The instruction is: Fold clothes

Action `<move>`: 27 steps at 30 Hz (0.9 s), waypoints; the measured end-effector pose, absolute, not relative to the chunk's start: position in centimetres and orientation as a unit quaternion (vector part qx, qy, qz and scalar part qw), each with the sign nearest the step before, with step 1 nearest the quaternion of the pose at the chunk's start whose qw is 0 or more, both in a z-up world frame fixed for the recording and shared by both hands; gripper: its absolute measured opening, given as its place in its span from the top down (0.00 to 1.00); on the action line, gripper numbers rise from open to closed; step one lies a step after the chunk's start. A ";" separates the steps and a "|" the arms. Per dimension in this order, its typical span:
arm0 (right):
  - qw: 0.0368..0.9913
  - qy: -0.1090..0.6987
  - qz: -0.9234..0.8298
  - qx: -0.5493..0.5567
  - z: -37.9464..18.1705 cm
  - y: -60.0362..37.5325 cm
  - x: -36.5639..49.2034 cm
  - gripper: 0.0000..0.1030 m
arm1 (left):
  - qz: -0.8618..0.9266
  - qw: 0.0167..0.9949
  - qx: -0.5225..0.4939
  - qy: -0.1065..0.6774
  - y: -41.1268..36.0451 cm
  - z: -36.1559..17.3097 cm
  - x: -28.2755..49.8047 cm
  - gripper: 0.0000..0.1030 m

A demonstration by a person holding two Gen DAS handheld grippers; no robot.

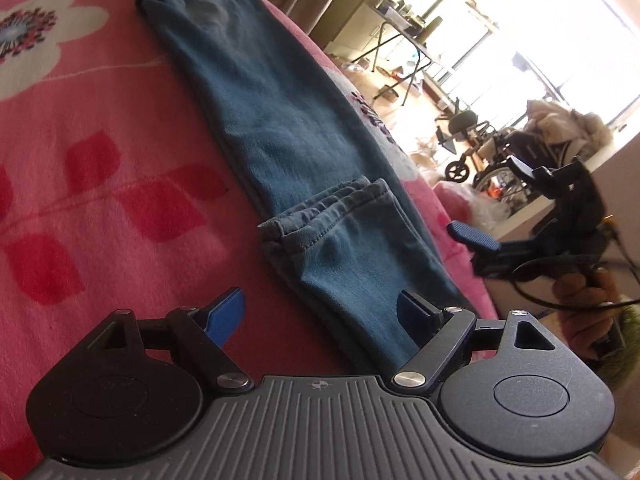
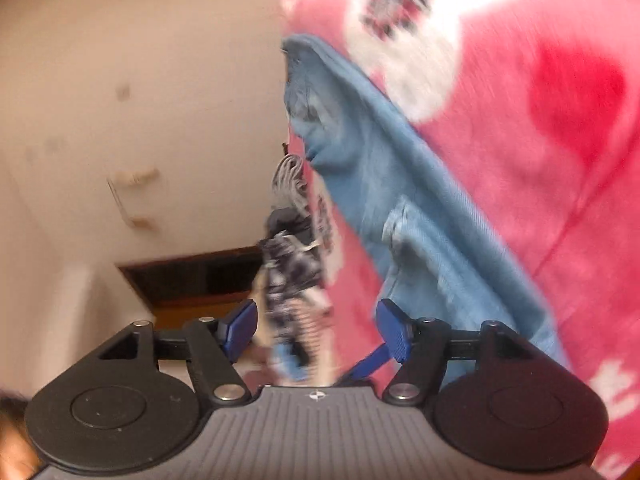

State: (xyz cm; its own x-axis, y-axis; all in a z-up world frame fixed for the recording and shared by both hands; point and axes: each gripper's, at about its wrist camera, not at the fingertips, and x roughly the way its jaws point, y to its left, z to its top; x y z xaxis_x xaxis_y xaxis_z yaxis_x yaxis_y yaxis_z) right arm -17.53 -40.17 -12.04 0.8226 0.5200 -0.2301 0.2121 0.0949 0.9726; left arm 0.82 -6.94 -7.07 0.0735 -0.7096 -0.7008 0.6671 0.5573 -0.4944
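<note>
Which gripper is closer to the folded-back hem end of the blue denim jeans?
Left. The left gripper hangs open right over the jeans, just short of the hem end. The right gripper, also open, is off beyond the pink floral blanket's edge.

A home, by the look of it a lived-in bedroom: a bed (image 1: 100, 168) under a pink flowered blanket (image 1: 132, 92), a folding table (image 1: 404, 36) crowded with household things by a bright window (image 1: 560, 40), a wheelchair (image 1: 508, 160) beyond the bed's far edge, and plain cream walls (image 2: 140, 80).
</note>
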 end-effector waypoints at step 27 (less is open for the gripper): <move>0.857 0.424 0.141 0.256 -8.3 -36.9 -10.4 0.49 | -0.475 0.773 0.016 0.420 -7.6 -7.1 0.3 0.79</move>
